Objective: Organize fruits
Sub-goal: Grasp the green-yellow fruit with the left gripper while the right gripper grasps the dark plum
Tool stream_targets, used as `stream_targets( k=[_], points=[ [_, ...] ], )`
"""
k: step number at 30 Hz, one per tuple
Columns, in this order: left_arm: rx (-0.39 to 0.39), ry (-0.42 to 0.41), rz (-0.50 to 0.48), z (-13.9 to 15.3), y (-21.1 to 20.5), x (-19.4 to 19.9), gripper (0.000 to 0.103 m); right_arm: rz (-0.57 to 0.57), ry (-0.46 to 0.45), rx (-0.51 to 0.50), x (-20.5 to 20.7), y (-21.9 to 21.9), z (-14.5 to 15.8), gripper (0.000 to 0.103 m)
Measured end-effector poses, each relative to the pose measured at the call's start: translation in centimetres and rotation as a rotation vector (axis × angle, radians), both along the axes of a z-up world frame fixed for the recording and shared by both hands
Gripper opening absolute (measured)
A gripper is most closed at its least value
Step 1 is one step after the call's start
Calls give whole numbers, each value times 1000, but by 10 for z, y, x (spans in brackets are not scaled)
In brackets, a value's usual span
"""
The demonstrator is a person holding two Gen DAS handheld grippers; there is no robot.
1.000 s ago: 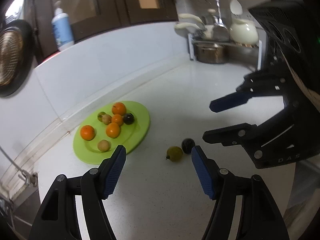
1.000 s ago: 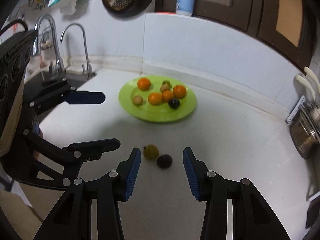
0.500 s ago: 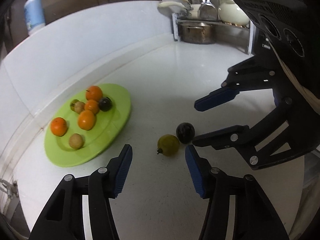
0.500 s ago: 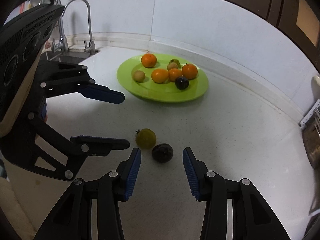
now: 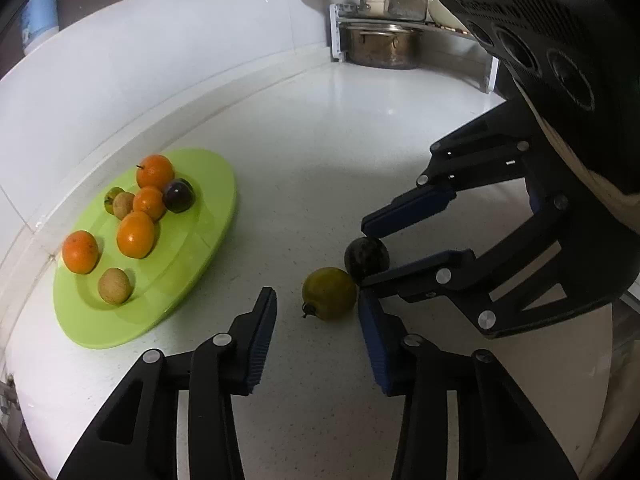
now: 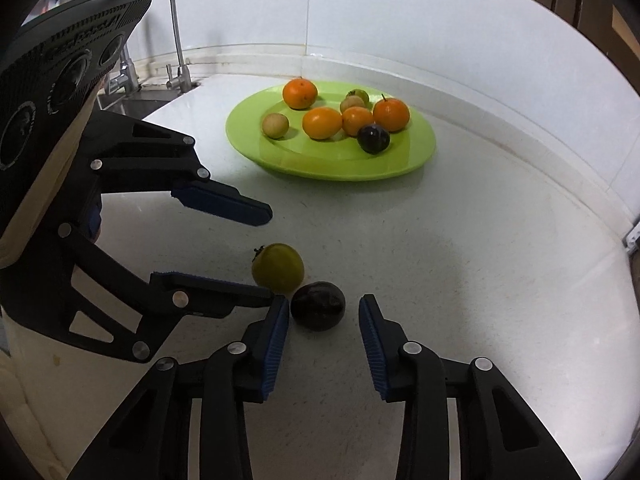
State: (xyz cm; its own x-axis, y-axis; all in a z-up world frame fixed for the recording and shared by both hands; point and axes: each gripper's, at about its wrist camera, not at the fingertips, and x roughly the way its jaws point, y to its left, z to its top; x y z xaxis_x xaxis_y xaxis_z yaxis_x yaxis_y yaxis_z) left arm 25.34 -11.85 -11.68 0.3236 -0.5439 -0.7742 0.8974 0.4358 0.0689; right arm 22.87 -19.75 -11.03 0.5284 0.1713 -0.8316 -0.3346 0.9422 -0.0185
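my left tool (image 5: 316, 312) sits low over the white bench (image 5: 320, 152) with its jaws just narrowing around the yellow-green fruit (image 5: 329, 293), pads not yet pressing it. my right tool (image 6: 323, 316) likewise has been closing on the dark plum (image 6: 318, 306) touching that fruit, a gap left on each side. the green plate (image 6: 340, 160) of oranges lies well apart, farther back.

Left gripper (image 5: 316, 320) and right gripper (image 6: 324, 322): black angular linkage frames, silver rivets at joints, blue ribbed pads (image 5: 262, 338) on fingers. Black perforated housing above, with round apertures, over cream body.
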Motion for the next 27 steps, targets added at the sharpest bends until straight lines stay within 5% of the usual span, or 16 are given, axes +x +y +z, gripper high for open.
stream_targets(
  k=[4, 27],
  points=[
    [2, 39, -5, -3, 0, 1, 27, 12, 8, 20, 1, 0, -1, 29],
    [-74, -12, 220, 50, 36, -19, 27, -94, -91, 91, -19, 4, 34, 29]
  ],
)
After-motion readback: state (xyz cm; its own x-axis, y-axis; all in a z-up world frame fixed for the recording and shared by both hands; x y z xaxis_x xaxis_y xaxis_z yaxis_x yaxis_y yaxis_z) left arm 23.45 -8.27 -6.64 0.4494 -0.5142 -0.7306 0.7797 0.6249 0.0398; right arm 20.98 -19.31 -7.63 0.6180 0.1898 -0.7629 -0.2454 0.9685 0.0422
